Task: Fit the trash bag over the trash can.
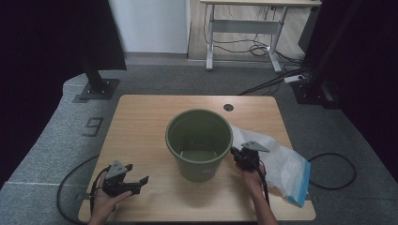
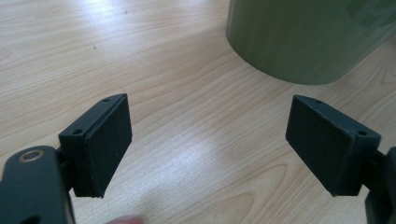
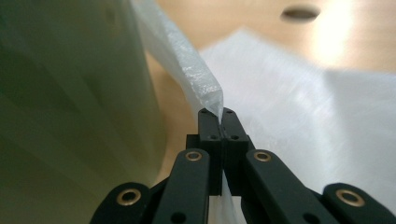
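1. Hands come in from the near edge of the wooden worktop (image 1: pixel 141 117), each holding a gripper
2. Left gripper (image 1: pixel 136 180) rests low over the near left part of the worktop, its jaws spread wide with bare wood between them; in the left gripper view (image 2: pixel 208 135) the pads (image 2: pixel 105 144) touch nothing
3. Right gripper (image 1: pixel 237 154) sits at the near right, just beside the outer wall of the green bucket (image 1: pixel 199 143); its jaws are pressed together on a thin edge of the white plastic bag (image 1: pixel 277 161)
4. In the right gripper view the right gripper (image 3: pixel 222 116) pinches a raised fold of the bag (image 3: pixel 196 70), which stands up from the jaw tips and leans toward the bucket wall (image 3: pixel 70 93)
5. The rest of the bag lies flat on the right side of the worktop, stretching from behind the bucket to the near right edge, where its blue end (image 1: pixel 302 185) reaches the worktop's edge
6. The bucket stands upright around the middle of the worktop, open at the top
7. Beyond the bucket, a small round hole (image 1: pixel 228 107) sits in the far part of the worktop
8. Farther off, a white desk frame (image 1: pixel 244 28) stands on the grey floor with cables beneath it
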Available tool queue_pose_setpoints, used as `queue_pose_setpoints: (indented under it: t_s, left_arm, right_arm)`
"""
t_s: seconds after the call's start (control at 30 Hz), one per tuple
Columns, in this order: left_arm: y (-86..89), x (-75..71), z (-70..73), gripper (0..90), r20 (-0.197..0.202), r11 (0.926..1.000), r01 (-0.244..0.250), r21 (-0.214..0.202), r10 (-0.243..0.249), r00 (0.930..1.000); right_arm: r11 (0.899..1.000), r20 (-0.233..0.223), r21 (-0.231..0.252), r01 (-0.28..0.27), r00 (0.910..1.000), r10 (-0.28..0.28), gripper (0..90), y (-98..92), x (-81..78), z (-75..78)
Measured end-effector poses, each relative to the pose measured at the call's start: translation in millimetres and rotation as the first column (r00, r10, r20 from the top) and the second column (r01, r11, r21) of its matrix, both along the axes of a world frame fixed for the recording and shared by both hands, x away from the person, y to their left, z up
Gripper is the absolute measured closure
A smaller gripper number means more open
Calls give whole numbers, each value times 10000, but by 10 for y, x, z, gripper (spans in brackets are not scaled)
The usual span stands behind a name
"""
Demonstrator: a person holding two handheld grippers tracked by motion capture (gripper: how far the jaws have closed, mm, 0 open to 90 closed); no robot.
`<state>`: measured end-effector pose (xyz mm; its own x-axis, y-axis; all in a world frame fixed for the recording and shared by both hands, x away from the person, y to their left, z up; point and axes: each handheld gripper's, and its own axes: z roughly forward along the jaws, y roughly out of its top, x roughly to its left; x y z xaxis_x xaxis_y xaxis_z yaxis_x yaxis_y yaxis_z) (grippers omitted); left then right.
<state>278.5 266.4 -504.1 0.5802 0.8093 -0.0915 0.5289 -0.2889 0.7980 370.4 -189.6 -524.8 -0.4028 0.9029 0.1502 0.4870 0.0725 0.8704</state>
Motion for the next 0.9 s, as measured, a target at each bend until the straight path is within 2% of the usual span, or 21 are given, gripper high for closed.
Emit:
queue_pose_setpoints:
  t_s: [0.07,0.1,0.13,0.17,0.2,0.27,0.37,0.43,0.47,0.5,0.53,0.63,0.73,0.8,0.83,0.9]
  left_arm:
    - [6,0,-5,145,-17,10000,-35,-10,35,10000]
    - [12,0,-10,145,-32,10000,-55,-44,55,10000]
    - [19,0,-15,145,-63,9999,-57,-133,56,10000]
    - [19,0,-15,145,-63,9999,-57,-133,56,10000]
    - [25,-2,-14,145,-73,9998,-9,-210,7,10000]
    - [29,-4,-11,145,-50,9996,-11,-280,9,10000]
    - [35,-5,-9,147,-49,9993,2,-362,-4,10000]
    - [39,-7,-8,147,-46,9992,-15,-393,14,10000]
    - [42,-8,-10,147,-41,9992,-18,-403,17,10000]
    - [42,-8,-10,147,-41,9992,-18,-403,17,10000]
    - [48,-8,-14,148,-45,9991,-29,-426,27,10000]
    - [53,-8,-13,148,-48,9990,-42,-444,40,10000]
    - [63,-7,-13,148,-54,9986,-75,-527,72,10000]
    - [64,-7,-14,148,-53,9984,-86,-553,83,10000]
    - [64,-7,-15,148,-54,9983,-94,-572,91,9999]
    - [62,-8,-17,148,-65,9983,-80,-571,76,10000]
  right_arm:
    - [9998,124,177,63,9999,-65,889,-30,-15,41]
    - [9986,342,489,195,9992,-212,888,-80,-42,114]
    - [9938,768,1051,358,9961,-440,889,-168,-94,254]
    - [9938,768,1051,358,9961,-440,889,-168,-94,254]
    - [9907,1114,1294,420,9922,-566,888,-224,-135,368]
    - [9871,1497,1551,407,9866,-643,888,-279,-183,503]
    - [9858,1859,1630,403,9800,-708,889,-316,-231,640]
    - [9845,2286,1725,324,9708,-721,889,-355,-286,785]
    - [9830,2580,1822,235,9635,-709,889,-386,-329,888]
    - [9830,2580,1822,235,9635,-709,889,-386,-329,888]
    - [9822,2843,1869,209,9558,-745,889,-420,-372,999]
    - [9803,2982,1962,234,9510,-824,889,-449,-396,1067]
    - [9762,3249,2145,310,9403,-1013,889,-504,-427,1212]
    - [9762,3305,2145,325,9381,-1039,889,-517,-428,1251]
    - [9738,3411,2252,323,9336,-1098,889,-551,-425,1337]
    - [9725,3460,2306,324,9314,-1130,889,-569,-422,1384]
